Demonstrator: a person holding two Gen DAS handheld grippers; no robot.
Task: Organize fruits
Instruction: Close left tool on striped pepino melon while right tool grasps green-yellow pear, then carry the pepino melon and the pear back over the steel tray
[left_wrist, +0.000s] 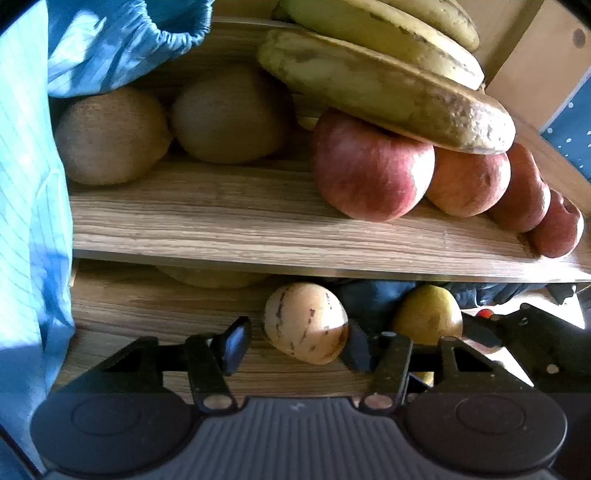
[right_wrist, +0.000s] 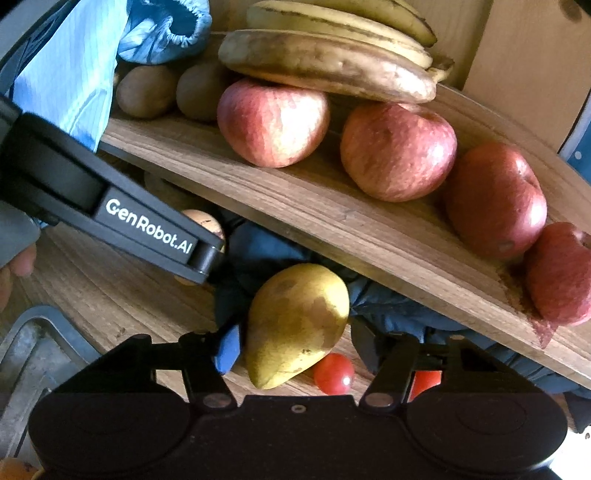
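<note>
The left gripper (left_wrist: 295, 345) brackets a striped melon (left_wrist: 306, 322), the right gripper (right_wrist: 295, 347) a pear (right_wrist: 295, 323); neither visibly pinches. Both grasps look midway. Next, probably: squeeze, then lift toward the shelf (left_wrist: 258, 221).

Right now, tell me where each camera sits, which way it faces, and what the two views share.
Left wrist: on the left gripper, looking steeply down past a shelf; jaws flank a pale striped fruit; a blue sleeve shows.
Right wrist: on the right gripper, also looking down; jaws flank a pear; the left gripper's body and a fingertip show.
Shared: the shelf with bananas, apples and kiwis; the pear; the striped fruit.
</note>
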